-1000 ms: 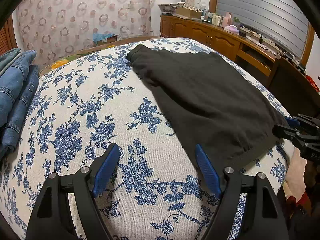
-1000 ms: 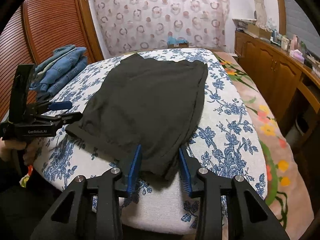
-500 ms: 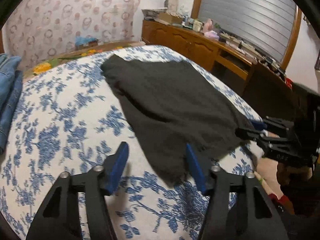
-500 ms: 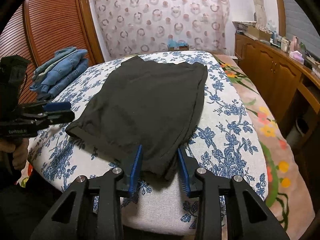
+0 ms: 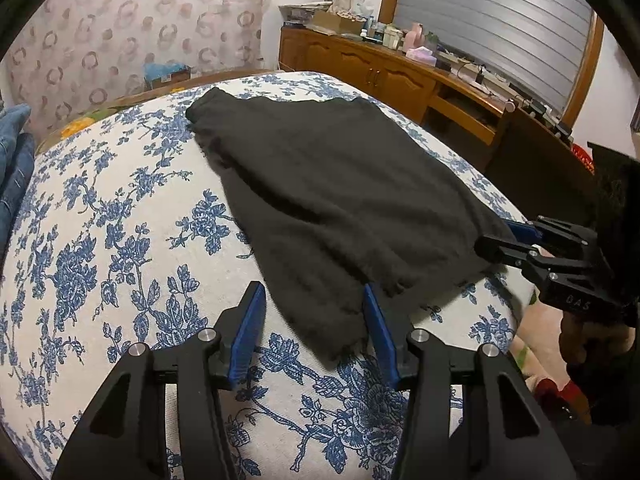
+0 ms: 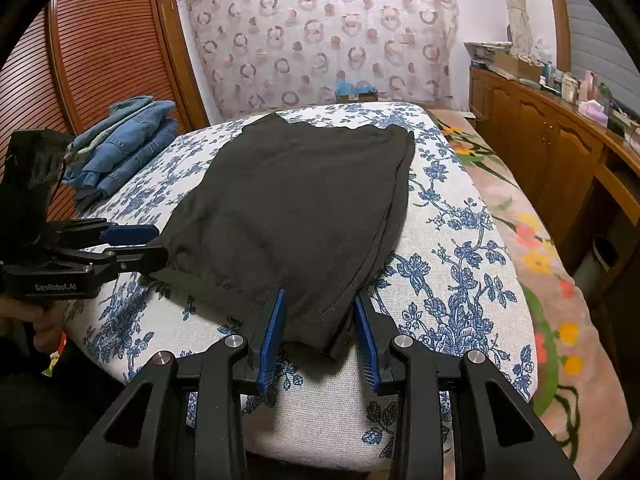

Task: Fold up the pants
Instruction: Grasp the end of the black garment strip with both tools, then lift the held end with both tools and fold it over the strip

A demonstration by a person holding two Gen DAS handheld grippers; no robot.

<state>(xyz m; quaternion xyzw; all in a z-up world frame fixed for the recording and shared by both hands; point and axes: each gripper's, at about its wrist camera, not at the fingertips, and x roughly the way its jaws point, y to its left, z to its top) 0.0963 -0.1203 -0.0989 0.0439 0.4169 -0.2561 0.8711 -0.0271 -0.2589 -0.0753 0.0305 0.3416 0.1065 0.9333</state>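
Black pants lie flat on a bed with a blue-flowered cover. My left gripper is at their near left corner. Its jaws are closing, the cloth corner lies between the blue pads, and a gap still shows beside the left pad. My right gripper straddles the near right corner. Its pads stand on either side of the flat cloth without squeezing it.
A pile of folded blue jeans sits on the bed's far left. A wooden sideboard crowded with small things runs along the right wall. A hand holds the left gripper at the bed's near edge.
My left gripper has slid from the bare cover over to the pants' corner and its jaws have narrowed around it. The right gripper has stayed put.
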